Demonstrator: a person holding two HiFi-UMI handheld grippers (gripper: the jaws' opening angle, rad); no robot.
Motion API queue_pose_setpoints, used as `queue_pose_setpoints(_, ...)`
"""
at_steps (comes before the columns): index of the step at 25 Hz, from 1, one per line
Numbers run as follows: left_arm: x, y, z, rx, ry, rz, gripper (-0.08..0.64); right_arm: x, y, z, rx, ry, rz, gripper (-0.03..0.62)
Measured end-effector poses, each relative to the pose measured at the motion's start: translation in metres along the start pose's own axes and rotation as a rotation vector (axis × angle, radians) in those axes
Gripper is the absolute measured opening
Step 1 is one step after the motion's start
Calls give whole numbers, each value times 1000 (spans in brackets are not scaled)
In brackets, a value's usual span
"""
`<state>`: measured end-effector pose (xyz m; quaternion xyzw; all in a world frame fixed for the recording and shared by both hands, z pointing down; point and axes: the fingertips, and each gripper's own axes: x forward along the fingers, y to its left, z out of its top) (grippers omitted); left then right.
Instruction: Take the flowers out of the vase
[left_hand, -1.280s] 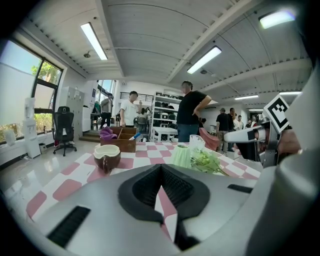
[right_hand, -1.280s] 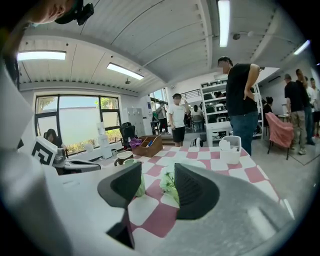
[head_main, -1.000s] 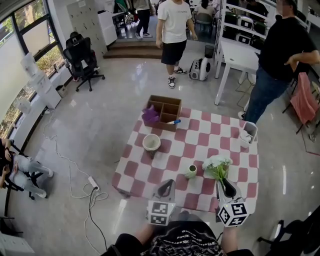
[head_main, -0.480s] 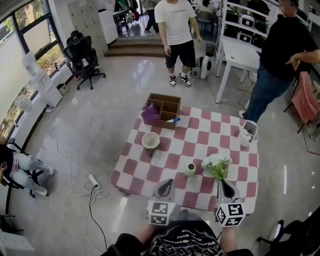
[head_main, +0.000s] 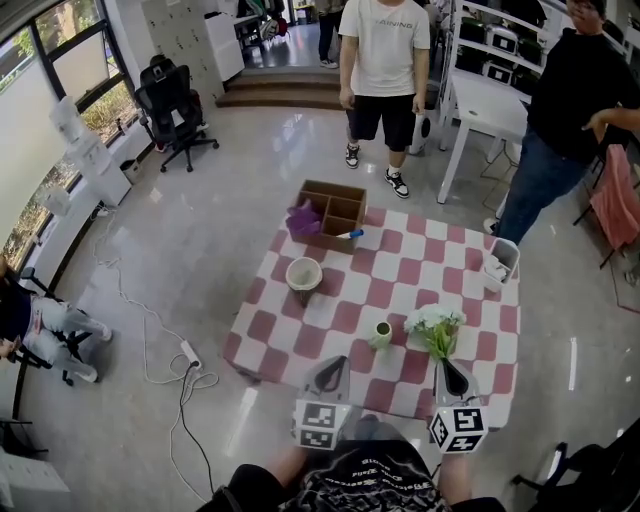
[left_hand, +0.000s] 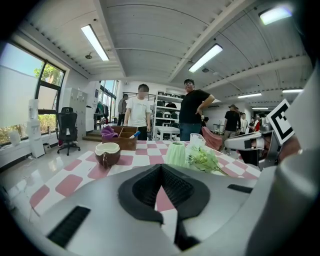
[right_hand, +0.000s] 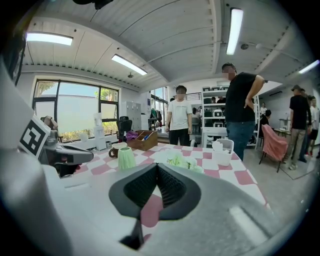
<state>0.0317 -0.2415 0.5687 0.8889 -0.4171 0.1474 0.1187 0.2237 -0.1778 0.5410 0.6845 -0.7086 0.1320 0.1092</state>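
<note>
One vase, one flower bunch

Overhead; two low views, seemingly shared table

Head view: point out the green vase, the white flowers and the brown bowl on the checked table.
green vase (head_main: 382, 337), head view, on its body
white flowers (head_main: 435, 320), head view, on the blossoms
brown bowl (head_main: 304, 272), head view, on its pale inside
</note>
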Motion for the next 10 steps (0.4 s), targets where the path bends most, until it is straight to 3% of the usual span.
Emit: queue_pose_setpoints(10,2,-5,0,-1,-4,3,11,-1,-4,-7,-16,22,2,5)
